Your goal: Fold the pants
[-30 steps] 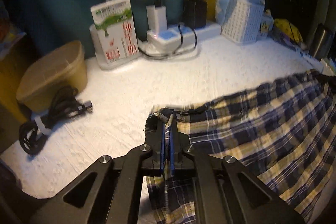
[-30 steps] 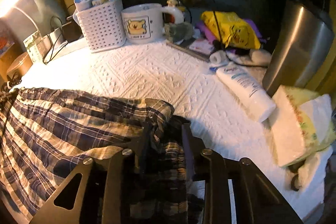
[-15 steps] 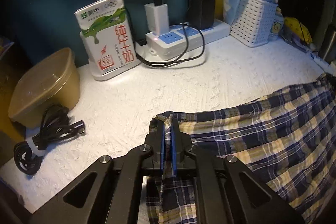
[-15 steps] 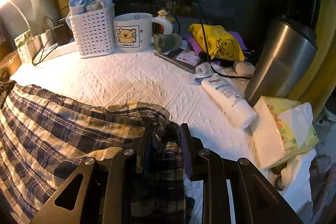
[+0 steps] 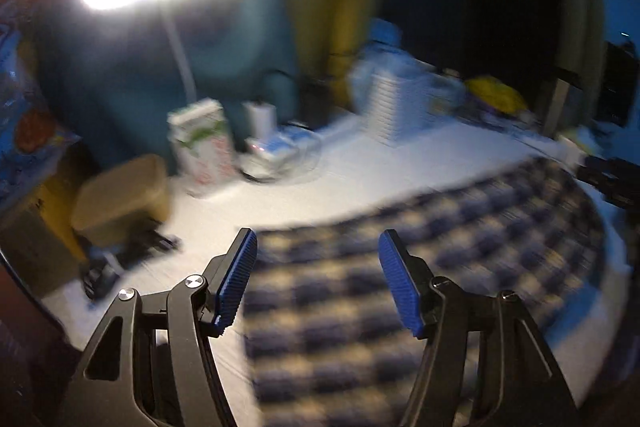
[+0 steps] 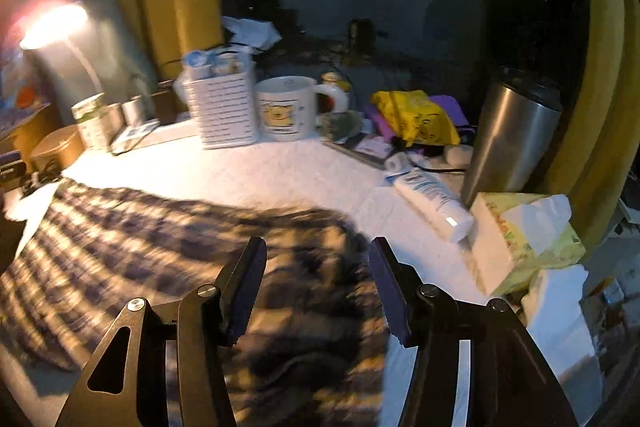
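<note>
Clutter lines the far edge behind pants [image 6: 160,239].

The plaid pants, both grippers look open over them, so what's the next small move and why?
Probably bring both grippers down onto the nearer edge for the next fold: the left gripper and right gripper have just opened, pinching nothing, and the plaid pants lie on the white cloth.

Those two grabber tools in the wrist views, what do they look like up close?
The left gripper has black angular metal arms with triangular cut-outs, round silver bolt heads and ribbed bright blue pads. The right gripper has the same black frame and silver bolts; its pads look dark here. No hand, sleeve or cable shows.
</note>
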Available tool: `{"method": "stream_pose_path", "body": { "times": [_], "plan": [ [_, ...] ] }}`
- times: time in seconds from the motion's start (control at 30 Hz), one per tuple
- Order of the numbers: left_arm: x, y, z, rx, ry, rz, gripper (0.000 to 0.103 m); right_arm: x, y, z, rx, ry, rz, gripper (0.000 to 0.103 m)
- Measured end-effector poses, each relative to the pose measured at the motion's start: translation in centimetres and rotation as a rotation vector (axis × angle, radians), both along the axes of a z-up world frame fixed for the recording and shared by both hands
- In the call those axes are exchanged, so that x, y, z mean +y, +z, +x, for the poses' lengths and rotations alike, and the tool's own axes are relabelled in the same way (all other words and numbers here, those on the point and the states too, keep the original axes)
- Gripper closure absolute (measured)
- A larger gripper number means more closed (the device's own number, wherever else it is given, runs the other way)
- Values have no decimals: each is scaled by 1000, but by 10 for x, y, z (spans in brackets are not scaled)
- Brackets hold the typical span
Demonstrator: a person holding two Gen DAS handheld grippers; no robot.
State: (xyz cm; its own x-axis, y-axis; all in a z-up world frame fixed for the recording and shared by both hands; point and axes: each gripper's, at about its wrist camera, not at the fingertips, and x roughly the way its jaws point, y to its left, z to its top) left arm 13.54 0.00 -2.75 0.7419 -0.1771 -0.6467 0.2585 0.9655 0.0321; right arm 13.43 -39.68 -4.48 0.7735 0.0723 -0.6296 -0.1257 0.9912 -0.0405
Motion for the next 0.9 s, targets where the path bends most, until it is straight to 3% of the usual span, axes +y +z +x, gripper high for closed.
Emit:
{"method": "stream_pose_path", "body": {
  "times": [0.17, 0.4, 0.7, 0.9],
  "plan": [
    [-31, -33, -39, 103, -66, -66, 40, 25, -5, -26, 16, 72, 14, 47],
    [-48, -69, -66, 189, -33, -138, 40, 67, -22, -60, 65, 176, 29, 47],
    [-46, -100, -81, 225, -5, -100, 40, 120, -47, -79, 141, 304, 38, 48],
    [-44, -101, -85, 210, -12, -94, 40, 127, -73, -55, 213, 248, -31, 51]
  ]
}}
